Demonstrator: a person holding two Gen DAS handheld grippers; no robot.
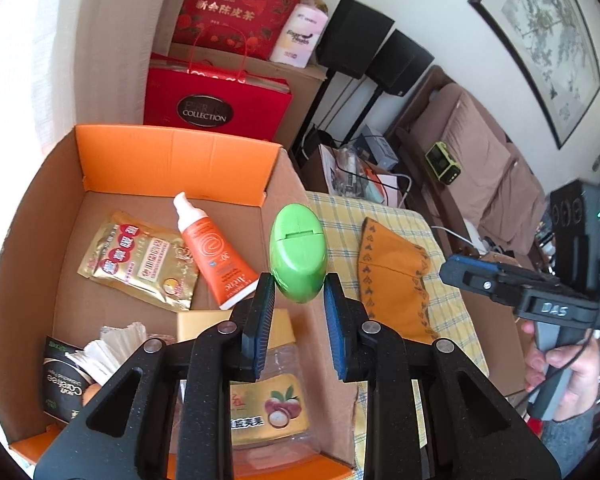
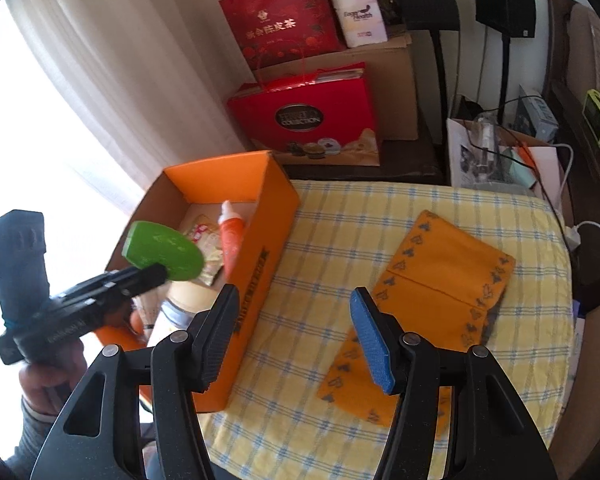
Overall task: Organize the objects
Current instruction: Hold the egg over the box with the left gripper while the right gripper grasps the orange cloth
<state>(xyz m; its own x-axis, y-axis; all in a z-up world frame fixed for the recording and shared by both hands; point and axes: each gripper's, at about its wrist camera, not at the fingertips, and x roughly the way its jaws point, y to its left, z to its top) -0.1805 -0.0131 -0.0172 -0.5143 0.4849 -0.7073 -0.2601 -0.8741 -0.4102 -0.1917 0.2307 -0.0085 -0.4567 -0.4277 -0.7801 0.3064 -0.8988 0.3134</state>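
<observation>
L gripper (image 1: 299,294) w/ green bottle (image 1: 299,258) over box (image 1: 172,152)

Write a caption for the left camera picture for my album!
Left tool holds a green bottle over the box, where a tube and gold packet lie.

A green oval flip-cap container (image 1: 298,252) is pinched between the left gripper (image 1: 299,292) fingers, held above the orange cardboard box (image 1: 172,156). An orange patterned cloth pouch (image 2: 432,300) lies flat on the checked tabletop (image 2: 340,216), just beside the box.
</observation>
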